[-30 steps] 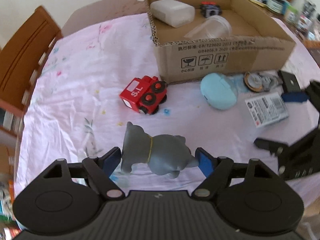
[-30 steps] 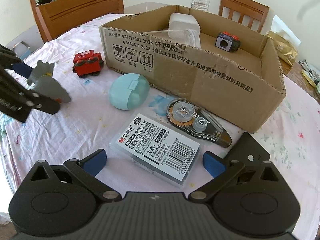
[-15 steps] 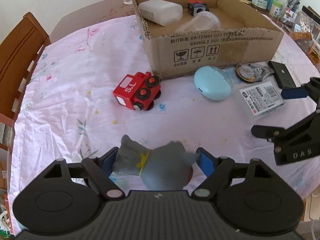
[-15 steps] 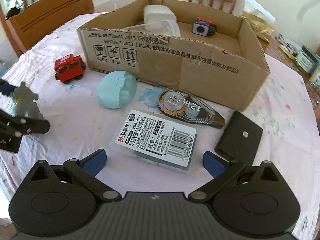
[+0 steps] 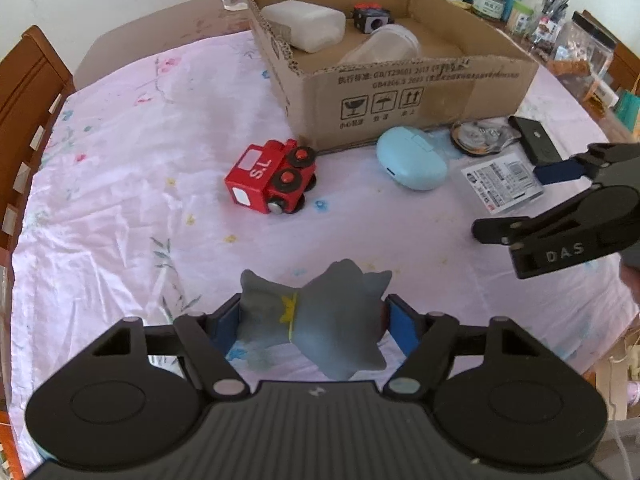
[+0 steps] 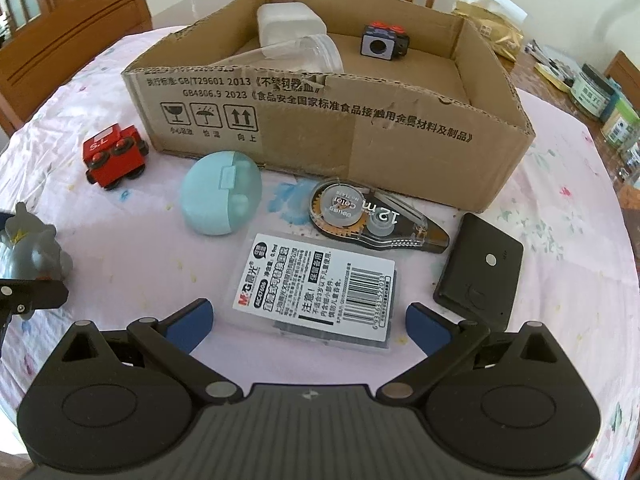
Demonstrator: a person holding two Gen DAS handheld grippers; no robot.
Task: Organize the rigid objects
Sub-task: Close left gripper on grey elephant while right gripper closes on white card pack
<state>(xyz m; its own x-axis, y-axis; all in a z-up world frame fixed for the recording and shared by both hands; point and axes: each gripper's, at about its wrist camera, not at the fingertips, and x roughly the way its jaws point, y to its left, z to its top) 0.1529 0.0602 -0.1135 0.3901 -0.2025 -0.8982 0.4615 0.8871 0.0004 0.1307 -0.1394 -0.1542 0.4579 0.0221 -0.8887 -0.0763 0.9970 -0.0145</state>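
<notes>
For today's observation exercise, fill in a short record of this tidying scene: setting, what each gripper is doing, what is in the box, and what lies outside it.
setting: table with pink cloth
left gripper: jaws just closing, shut on grey toy figure
right gripper: open over labelled clear case
in cardboard box: white block, clear cup, small cube
outside: red toy train, blue case, tape dispenser, black device

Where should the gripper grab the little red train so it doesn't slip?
Probably best on the red train's flat front and back ends, coming down from above. It lies tipped on its side with the black wheels facing up, and those round wheels would likely slip. The cardboard box crowds one end.
</notes>
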